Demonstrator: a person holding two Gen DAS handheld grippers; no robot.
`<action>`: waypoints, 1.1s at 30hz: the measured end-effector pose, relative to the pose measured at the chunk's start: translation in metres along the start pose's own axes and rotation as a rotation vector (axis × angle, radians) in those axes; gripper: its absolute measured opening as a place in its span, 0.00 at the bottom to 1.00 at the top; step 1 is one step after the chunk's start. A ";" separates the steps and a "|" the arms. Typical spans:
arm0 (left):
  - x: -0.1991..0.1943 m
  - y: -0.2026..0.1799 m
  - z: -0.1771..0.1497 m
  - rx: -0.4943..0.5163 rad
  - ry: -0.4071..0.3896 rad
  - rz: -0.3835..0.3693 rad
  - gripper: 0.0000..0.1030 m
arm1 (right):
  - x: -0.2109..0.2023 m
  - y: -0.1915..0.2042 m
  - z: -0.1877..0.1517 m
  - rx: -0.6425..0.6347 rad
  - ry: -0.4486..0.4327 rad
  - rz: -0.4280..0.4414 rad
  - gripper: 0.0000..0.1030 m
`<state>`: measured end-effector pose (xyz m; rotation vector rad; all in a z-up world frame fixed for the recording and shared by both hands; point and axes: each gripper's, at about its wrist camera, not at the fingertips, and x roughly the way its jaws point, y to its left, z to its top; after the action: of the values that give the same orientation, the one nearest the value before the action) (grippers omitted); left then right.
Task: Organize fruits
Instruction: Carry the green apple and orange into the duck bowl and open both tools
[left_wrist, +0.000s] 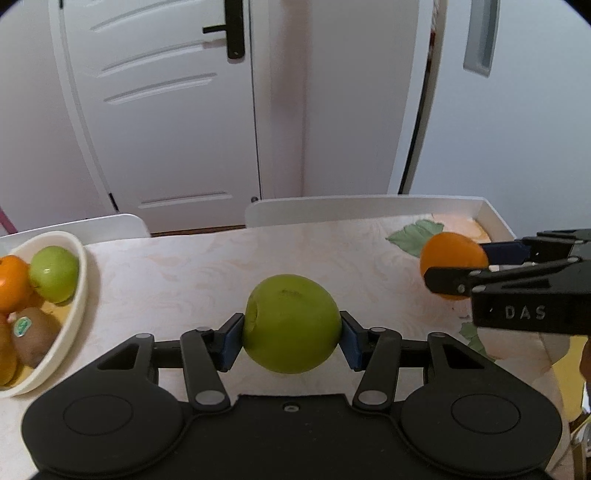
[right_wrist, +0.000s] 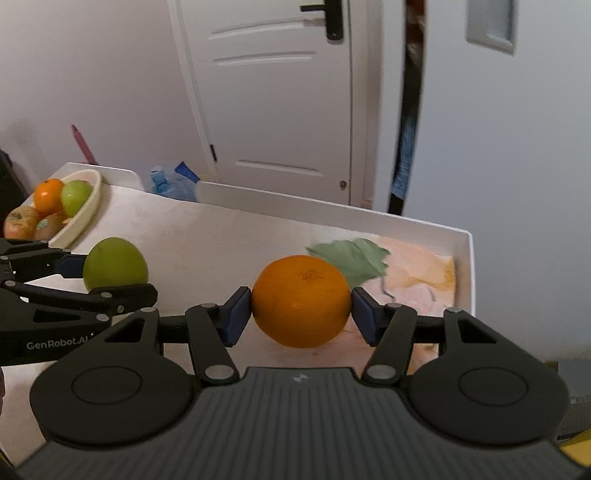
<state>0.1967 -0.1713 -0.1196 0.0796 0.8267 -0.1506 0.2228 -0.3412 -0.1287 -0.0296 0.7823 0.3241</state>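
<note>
Fruit is clamped in both your grippers: the left gripper squeezes a green apple, the right gripper an orange. Either round fruit could slip sideways off its pads and roll away across the table before reaching the bowl.

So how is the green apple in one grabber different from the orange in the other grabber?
The green apple is green and smooth; the orange is bright orange with a dimpled peel. The apple is clamped in the left gripper, the orange in the right gripper. The apple lies tipped, its stem hollow facing sideways; the orange shows its stem dot near the top. Both are round, pinched between blue pads above the table.
</note>
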 end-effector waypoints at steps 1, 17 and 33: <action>-0.005 0.002 0.000 -0.005 -0.005 0.003 0.56 | -0.003 0.005 0.002 -0.005 -0.005 0.006 0.72; -0.098 0.074 0.000 -0.125 -0.085 0.070 0.56 | -0.050 0.103 0.046 -0.067 -0.064 0.098 0.72; -0.128 0.201 -0.001 -0.191 -0.097 0.142 0.56 | -0.032 0.222 0.083 -0.080 -0.071 0.169 0.72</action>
<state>0.1433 0.0406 -0.0237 -0.0484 0.7326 0.0577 0.1923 -0.1272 -0.0264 -0.0271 0.7029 0.5145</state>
